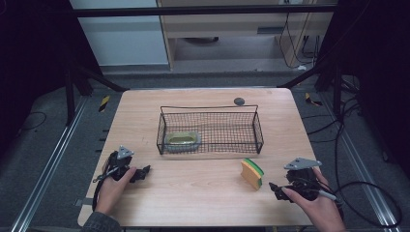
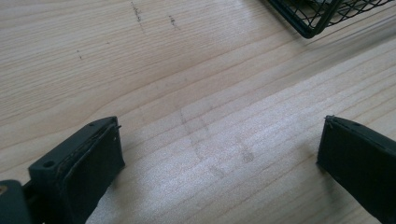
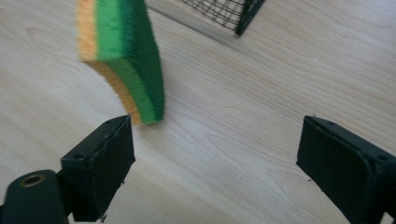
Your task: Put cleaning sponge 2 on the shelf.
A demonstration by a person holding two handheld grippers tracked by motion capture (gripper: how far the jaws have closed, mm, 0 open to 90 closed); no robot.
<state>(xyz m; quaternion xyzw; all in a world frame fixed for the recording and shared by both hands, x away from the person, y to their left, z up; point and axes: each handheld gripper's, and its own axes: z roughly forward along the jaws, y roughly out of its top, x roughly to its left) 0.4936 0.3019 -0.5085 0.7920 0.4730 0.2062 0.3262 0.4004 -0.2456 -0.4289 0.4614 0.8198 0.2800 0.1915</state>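
Wooden tabletop point(image 1: 203, 188): sponge point(image 1: 252, 173) stands on edge before wide-open, empty right tongs point(image 3: 215, 158); best centred before closing; left tongs point(image 2: 219, 154) gaping, empty.

Counts on the table
One wire basket point(image 1: 210, 129), one green-and-yellow sponge point(image 1: 252, 173), one oval tin point(image 1: 183, 139) in the basket, two grippers.

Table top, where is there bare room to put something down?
The table is bare across the front between the left gripper and the sponge, and left of the wire basket. It is tight between the sponge and the right gripper.
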